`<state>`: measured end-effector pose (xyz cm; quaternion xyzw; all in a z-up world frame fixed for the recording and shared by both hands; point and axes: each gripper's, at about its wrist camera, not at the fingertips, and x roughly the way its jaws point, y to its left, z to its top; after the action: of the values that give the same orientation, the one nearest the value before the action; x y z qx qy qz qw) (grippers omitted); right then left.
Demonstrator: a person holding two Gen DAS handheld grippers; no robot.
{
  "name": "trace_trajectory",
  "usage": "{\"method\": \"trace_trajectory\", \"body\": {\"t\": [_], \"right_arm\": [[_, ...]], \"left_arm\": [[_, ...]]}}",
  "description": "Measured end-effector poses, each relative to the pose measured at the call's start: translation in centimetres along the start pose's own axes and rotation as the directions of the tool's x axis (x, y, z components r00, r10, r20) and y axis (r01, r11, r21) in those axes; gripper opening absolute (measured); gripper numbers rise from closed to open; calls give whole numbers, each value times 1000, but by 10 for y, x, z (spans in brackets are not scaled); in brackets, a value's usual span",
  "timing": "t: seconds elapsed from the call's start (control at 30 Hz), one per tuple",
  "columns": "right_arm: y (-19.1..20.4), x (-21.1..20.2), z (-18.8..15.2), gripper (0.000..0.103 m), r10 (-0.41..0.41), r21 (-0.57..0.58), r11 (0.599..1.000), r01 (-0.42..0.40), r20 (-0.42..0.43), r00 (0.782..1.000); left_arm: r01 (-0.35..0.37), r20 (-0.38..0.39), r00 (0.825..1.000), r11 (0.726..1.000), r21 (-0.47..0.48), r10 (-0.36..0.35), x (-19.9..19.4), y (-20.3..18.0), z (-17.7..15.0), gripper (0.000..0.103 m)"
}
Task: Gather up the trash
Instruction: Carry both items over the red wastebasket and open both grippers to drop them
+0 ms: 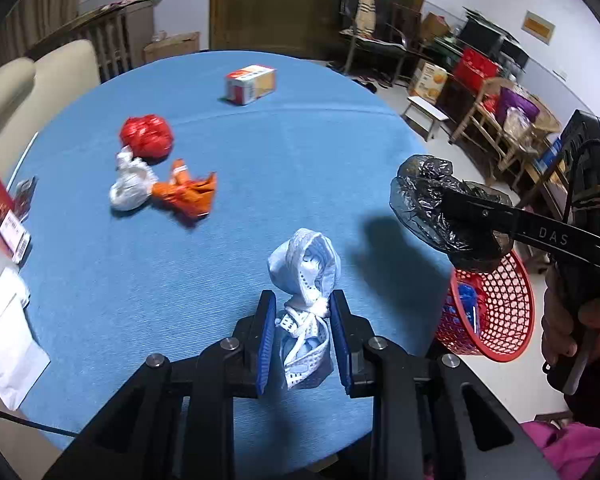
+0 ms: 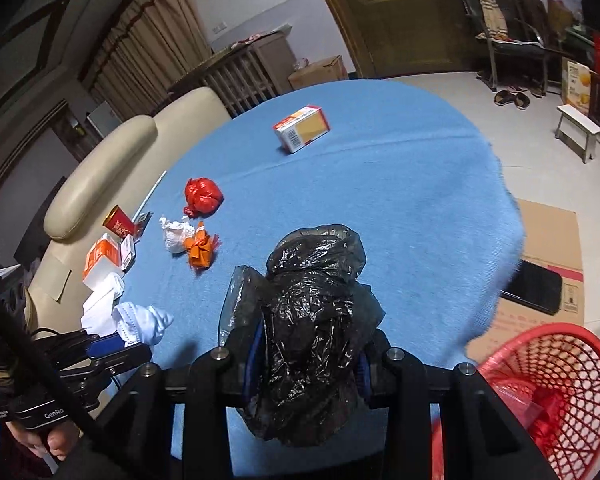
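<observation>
Round counter [image 1: 320, 168] w/ blue cloth, trash scattered on it; red mesh basket [image 1: 512, 312] sits on the floor just off the counter's right edge, already holding some red and blue scraps, contents otherwise hard to make out. Step in hand, by my read: both grippers loaded, carry-to-basket phase. Right hand-held gripper [image 2: 306, 356] is clamped on a crumpled black plastic bag [image 2: 312, 320]; in left wrist view the bag hangs near, above the basket rim, not yet over the opening as far as I can tell. Next move likely calls for swinging it fully over the mouth before letting go, since light film may drift or snag on the pads. Left hand-held gripper [image 1: 302, 340] is closed narrow on a pale blue-white wad [image 1: 304, 280], looks like a balled face mask w/ straps, low over the counter near its front edge; can't tell if it's lifted clear. Left to collect, mid-counter: red crumpled bag [image 1: 146, 136], white wad [image 1: 130, 188] touching orange wrapper [image 1: 188, 196]. Small carton [image 1: 250, 84] at far side, apart. Boxes and papers [image 1: 4, 240] at left edge; whether those count as trash is unclear.
</observation>
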<state>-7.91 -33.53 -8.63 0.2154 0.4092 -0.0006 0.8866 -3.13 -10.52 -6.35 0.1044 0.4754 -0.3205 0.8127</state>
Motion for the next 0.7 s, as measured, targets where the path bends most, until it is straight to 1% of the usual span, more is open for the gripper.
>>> {"method": "trace_trajectory", "body": {"t": [0.2, 0.37, 0.7], "right_arm": [[-21, -19, -8, 40, -20, 31, 999, 19, 20, 1000], [-34, -35, -17, 40, -40, 35, 999, 39, 36, 999], [-69, -67, -33, 40, -74, 84, 994, 68, 66, 995]], "left_arm": [[18, -11, 1000, 998, 61, -17, 4, -30, 4, 28], [31, -21, 999, 994, 104, -29, 7, -52, 9, 28], [49, -40, 998, 979, 198, -42, 14, -95, 19, 28]]}}
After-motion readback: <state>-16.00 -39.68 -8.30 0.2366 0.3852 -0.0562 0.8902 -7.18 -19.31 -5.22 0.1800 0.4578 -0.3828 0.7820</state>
